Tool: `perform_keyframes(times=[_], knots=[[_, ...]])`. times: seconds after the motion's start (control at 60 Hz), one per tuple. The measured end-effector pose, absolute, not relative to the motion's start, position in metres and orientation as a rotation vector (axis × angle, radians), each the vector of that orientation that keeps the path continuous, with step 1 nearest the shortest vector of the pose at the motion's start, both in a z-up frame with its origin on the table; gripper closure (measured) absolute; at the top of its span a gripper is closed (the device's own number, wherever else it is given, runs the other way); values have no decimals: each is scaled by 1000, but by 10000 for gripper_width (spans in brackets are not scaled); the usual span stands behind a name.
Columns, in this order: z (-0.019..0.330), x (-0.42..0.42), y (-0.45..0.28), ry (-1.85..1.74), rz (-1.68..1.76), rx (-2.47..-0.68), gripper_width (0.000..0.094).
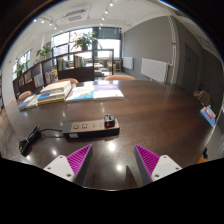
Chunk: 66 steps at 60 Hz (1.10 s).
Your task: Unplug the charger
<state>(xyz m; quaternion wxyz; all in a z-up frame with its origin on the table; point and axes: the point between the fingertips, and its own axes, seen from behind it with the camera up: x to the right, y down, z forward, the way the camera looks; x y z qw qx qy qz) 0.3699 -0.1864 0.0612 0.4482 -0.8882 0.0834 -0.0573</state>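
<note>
A black power strip (92, 127) lies on the dark wooden table (150, 110), just ahead of my fingers and a little to the left. A black charger (110, 121) is plugged into its right end. A black cable (28, 138) runs from the strip's left end toward the table's edge. My gripper (113, 160) is open and empty, with a wide gap between its magenta pads (76, 158). It hovers over bare table short of the strip.
Open books and papers (75, 91) lie on the far side of the table. A blue-and-white item (208, 112) sits at the right edge. Chairs, windows and plants stand beyond the table.
</note>
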Motion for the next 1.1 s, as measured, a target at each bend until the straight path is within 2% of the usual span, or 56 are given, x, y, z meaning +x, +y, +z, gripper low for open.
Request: perform_keyframes(times=[0.05, 0.083, 0.167, 0.25, 0.383, 0.467, 0.583, 0.667, 0.783, 0.85, 0.867, 0.883, 0.967, 1.0, 1.067, 1.1], knots=[[69, 379, -176, 204, -146, -2187, 112], [58, 382, -129, 192, -130, -2175, 132], [59, 389, -84, 158, -115, -2154, 144], [57, 390, -56, 115, -114, -2141, 220], [49, 387, -23, 54, -83, -2139, 468], [29, 383, -23, 22, -63, -2189, 643], [29, 382, -15, 66, 15, -2074, 663], [28, 381, -10, 54, 38, -2026, 735], [25, 381, -14, -33, -4, -2104, 817], [26, 382, -15, -18, 3, -2214, 841], [31, 381, -17, -24, -2, -2239, 846], [53, 380, -13, -45, -9, -2192, 846], [222, 401, 7, -69, -101, -1853, 848], [272, 414, 5, -59, -120, -1760, 848], [315, 447, 6, -14, -136, -1705, 848], [317, 467, 3, -24, -149, -1713, 847]])
